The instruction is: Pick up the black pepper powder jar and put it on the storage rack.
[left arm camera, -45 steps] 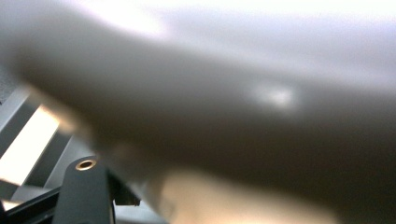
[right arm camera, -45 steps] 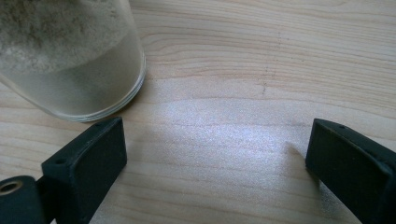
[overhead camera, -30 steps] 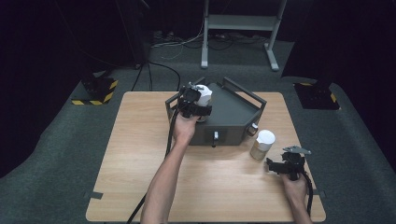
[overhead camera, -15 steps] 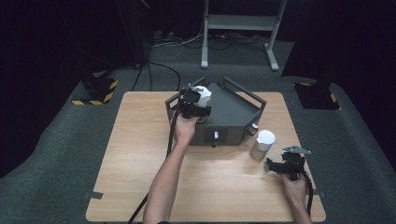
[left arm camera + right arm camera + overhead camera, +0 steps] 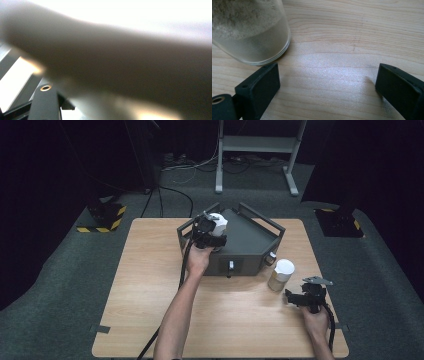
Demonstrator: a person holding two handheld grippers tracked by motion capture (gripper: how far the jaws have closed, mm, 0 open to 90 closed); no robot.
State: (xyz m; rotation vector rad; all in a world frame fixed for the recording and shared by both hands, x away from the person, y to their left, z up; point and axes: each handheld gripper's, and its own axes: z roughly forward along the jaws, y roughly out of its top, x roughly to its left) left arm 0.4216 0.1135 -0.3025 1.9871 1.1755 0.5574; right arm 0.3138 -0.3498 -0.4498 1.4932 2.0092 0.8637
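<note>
Blurred white jar (image 5: 218,223) blocks the left gripper (image 5: 209,231) view.

Dim dark surroundings, lit tabletop (image 5: 150,270), left gripper view blurred, overexposed

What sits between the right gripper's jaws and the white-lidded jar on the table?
Nothing: in the right gripper view, bare wooden table separates the open right gripper from the jar, which stands just beyond its near jaw.
</note>
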